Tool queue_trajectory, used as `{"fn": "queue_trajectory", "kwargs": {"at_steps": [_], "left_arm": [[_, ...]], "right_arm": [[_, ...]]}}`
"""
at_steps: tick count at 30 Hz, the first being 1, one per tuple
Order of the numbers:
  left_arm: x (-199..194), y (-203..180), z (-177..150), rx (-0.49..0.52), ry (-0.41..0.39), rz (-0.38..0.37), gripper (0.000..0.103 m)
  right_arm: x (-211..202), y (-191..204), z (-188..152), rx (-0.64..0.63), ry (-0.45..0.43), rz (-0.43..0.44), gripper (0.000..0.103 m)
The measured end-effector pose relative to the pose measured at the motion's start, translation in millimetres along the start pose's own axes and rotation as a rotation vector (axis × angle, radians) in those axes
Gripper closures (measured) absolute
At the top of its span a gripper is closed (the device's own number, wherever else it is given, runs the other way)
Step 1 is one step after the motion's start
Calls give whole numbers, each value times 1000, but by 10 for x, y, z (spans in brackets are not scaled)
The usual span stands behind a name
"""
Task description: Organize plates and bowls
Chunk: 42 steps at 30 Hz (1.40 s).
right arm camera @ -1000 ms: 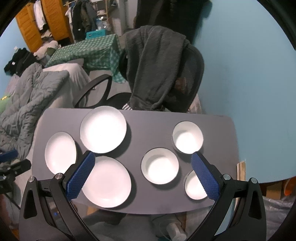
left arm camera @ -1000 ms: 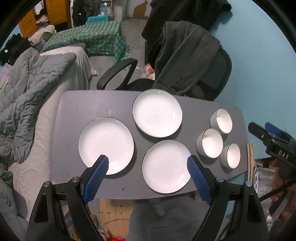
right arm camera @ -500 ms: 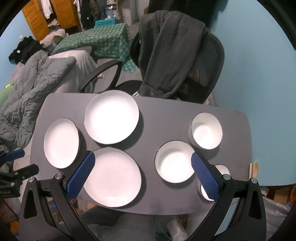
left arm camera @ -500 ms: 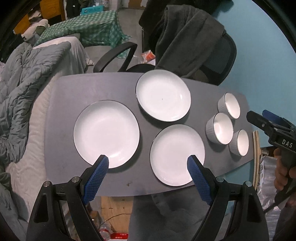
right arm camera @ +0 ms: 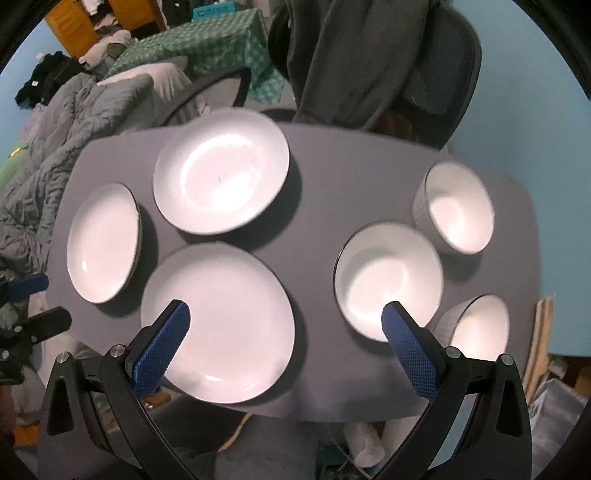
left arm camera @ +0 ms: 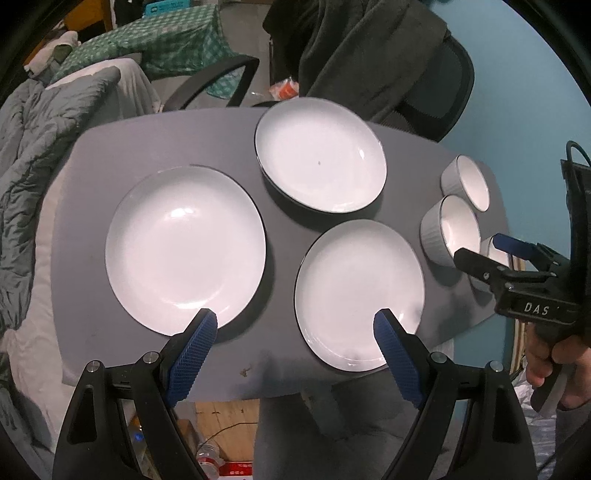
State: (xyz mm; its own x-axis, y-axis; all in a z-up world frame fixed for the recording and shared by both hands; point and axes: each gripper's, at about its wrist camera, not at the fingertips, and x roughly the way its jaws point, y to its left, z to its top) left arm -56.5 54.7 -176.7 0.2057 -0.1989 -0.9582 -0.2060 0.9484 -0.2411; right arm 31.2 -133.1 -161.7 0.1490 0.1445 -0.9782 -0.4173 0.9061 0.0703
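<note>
Lived-in bedroom at home. Ahead of jaws: grey table (left arm camera: 92,155) with white plates (left arm camera: 184,247), office chair (right arm camera: 443,74) beyond draped in dark hoodie (right arm camera: 332,55). Ahead-left: rumpled grey duvet (left arm camera: 22,155), green checked cloth (right arm camera: 207,40), orange wardrobe (right arm camera: 74,18). Teal wall (left arm camera: 517,110) ahead-right.

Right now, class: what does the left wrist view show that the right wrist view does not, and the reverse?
Only the left wrist view shows a hand gripping the right claw's handle. Only the right wrist view shows the orange cabinet and all three bowls unobstructed. Both show the grey table, three white plates, the draped office chair, and both claws open.
</note>
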Motion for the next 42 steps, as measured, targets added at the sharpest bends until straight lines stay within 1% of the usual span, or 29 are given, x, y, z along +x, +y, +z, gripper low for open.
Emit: {"fn": "queue_trajectory", "kwargs": {"at_steps": [7, 8, 9, 10, 13, 16, 18, 19, 21, 24, 25, 27, 28, 29, 30, 31, 32, 33, 34, 37, 41, 42], "left_arm": [[337, -2, -46, -4, 34, -9, 15], [370, 4, -55, -11, 45, -10, 15], [408, -3, -73, -16, 52, -16, 15], [443, -11, -87, -17, 52, -29, 15], [538, -34, -120, -16, 69, -21, 15], [637, -17, -152, -38, 85, -33, 15], [705, 4, -167, -55, 95, -55, 15], [731, 8, -162, -58, 97, -56, 15], [825, 19, -178, -67, 113, -47, 15], [890, 28, -178, -84, 117, -50, 16], [909, 34, -176, -90, 117, -46, 19], [926, 35, -168, -90, 113, -48, 23], [937, 35, -163, -86, 110, -46, 24], [947, 35, -160, -84, 109, -40, 24], [960, 37, -155, -83, 111, -36, 24], [971, 38, -151, -83, 111, -37, 26], [970, 36, -148, -84, 113, -40, 27], [983, 39, -143, -87, 116, -42, 32], [998, 48, -139, -92, 123, -45, 37], [1032, 94, -143, -112, 142, -58, 48], [1056, 157, -162, -140, 154, -70, 55], [1058, 173, -169, -143, 157, -72, 59]], "right_arm": [[282, -44, -142, 16, 43, 9, 1], [320, -62, -151, 17, 47, 14, 2], [355, -76, -172, 20, 45, 11, 5], [383, -75, -185, 22, 45, 13, 5], [476, -98, -238, 33, 67, 31, 6], [560, -102, -281, 31, 87, 43, 7], [619, -113, -296, 29, 103, 48, 12], [635, -106, -303, 29, 107, 54, 13], [680, -106, -310, 23, 116, 66, 20], [752, -120, -298, 20, 124, 80, 27], [773, -129, -287, 19, 127, 86, 29], [787, -131, -268, 15, 133, 95, 39], [798, -138, -258, 9, 134, 101, 42], [805, -144, -249, 4, 133, 104, 48], [810, -149, -238, -1, 137, 105, 52], [830, -160, -236, -3, 141, 109, 55], [842, -168, -234, -5, 144, 116, 62], [842, -191, -209, -7, 149, 123, 65], [842, -206, -202, -10, 152, 125, 66], [835, -275, -211, -4, 153, 141, 69], [806, -360, -214, 5, 156, 161, 73], [802, -390, -213, 8, 155, 163, 74]]}}
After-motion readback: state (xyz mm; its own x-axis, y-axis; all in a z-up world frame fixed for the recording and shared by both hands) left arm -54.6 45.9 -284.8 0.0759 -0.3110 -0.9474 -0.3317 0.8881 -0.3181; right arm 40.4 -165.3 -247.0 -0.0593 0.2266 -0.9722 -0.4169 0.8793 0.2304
